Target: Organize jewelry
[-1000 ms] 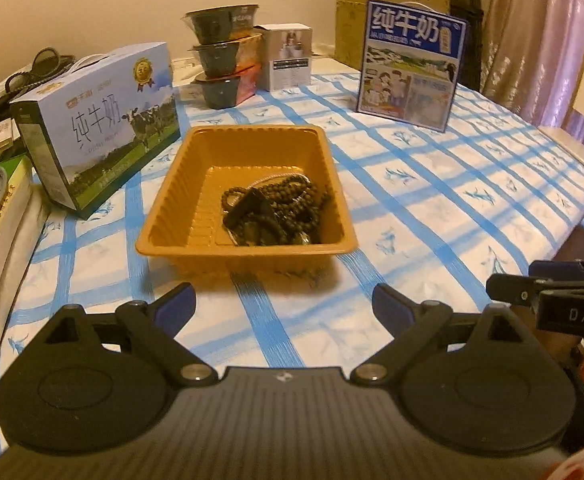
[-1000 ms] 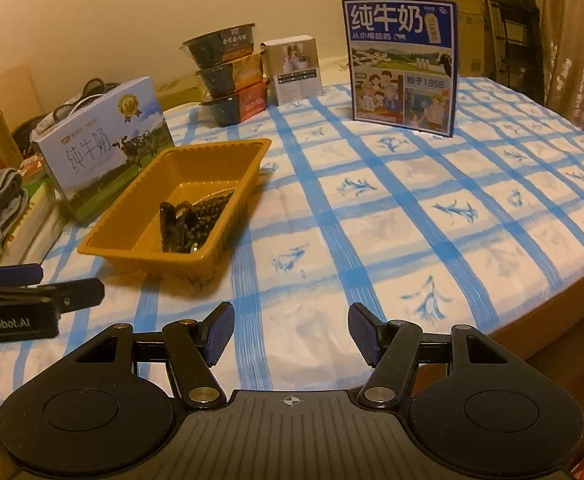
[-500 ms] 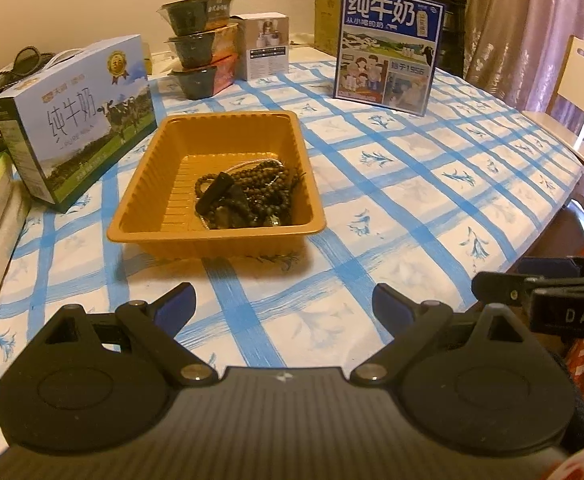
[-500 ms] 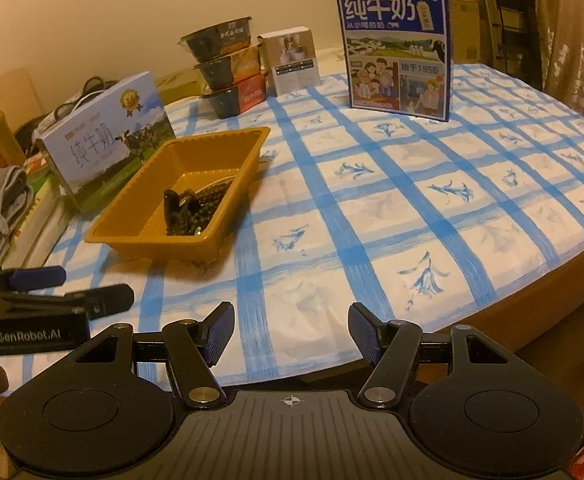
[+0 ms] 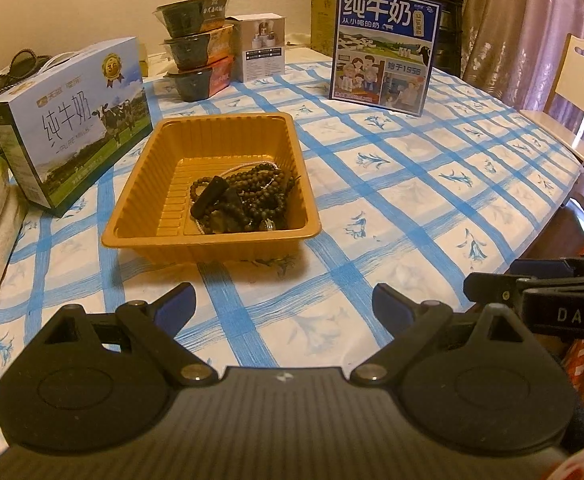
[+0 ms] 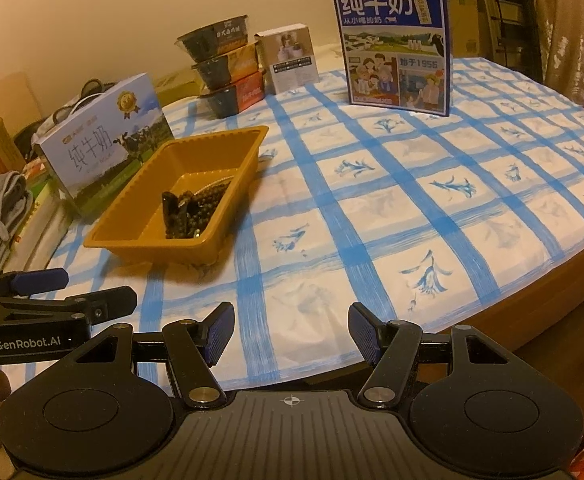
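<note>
An orange plastic tray point(image 5: 140, 208) sits on the blue-checked tablecloth; it also shows in the right wrist view point(image 6: 132, 216). In its near right part lies a heap of dark bead bracelets and necklaces point(image 5: 240, 204), also visible in the right wrist view point(image 6: 192, 208). My left gripper point(image 5: 284, 304) is open and empty, held back from the tray's near edge. My right gripper point(image 6: 290, 332) is open and empty near the table's front edge, right of the tray. Each gripper shows at the side of the other's view.
A milk carton box point(image 5: 72, 120) lies left of the tray. Stacked food bowls point(image 5: 200, 48), a small white box point(image 5: 262, 52) and an upright blue milk box point(image 5: 384, 44) stand behind. A chair point(image 5: 572, 92) is at the right. Books and a grey cloth point(image 6: 0, 212) lie at the left.
Both grippers have drawn back from the tray toward the table's front edge and risen a little. Both stay open. The jewelry in the tray has not moved.
</note>
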The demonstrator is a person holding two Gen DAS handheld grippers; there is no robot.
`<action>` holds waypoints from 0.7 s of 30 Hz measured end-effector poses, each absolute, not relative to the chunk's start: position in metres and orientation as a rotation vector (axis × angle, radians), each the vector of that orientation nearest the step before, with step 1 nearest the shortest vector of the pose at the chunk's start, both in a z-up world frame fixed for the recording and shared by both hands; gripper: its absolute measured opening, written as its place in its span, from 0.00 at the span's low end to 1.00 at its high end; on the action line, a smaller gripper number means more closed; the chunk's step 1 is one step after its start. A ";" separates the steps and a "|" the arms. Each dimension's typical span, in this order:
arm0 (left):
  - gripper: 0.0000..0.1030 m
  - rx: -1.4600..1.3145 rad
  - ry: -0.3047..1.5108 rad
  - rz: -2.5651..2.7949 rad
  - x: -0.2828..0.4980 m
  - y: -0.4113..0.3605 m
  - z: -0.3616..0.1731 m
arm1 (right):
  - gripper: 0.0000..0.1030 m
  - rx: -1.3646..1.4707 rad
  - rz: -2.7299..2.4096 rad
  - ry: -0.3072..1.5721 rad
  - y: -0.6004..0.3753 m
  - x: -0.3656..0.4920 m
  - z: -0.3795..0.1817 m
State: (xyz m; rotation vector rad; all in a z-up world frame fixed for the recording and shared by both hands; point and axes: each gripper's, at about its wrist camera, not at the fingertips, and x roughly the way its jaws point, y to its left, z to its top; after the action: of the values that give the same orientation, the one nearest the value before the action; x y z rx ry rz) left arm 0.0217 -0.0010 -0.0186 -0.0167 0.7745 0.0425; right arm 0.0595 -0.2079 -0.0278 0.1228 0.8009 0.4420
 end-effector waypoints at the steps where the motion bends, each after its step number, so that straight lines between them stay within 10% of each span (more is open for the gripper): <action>1: 0.92 -0.016 0.775 0.041 0.022 -0.001 -0.019 | 0.61 0.124 0.441 0.801 -0.208 0.060 -0.028; 21: 0.92 -0.016 0.773 0.038 0.022 -0.002 -0.019 | 0.61 0.127 0.437 0.799 -0.211 0.063 -0.025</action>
State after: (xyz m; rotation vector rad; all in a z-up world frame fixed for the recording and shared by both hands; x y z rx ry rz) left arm 0.0217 -0.0022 -0.0187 -0.0158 0.7725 0.0384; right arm 0.0630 -0.2114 -0.0254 0.1272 0.7995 0.4373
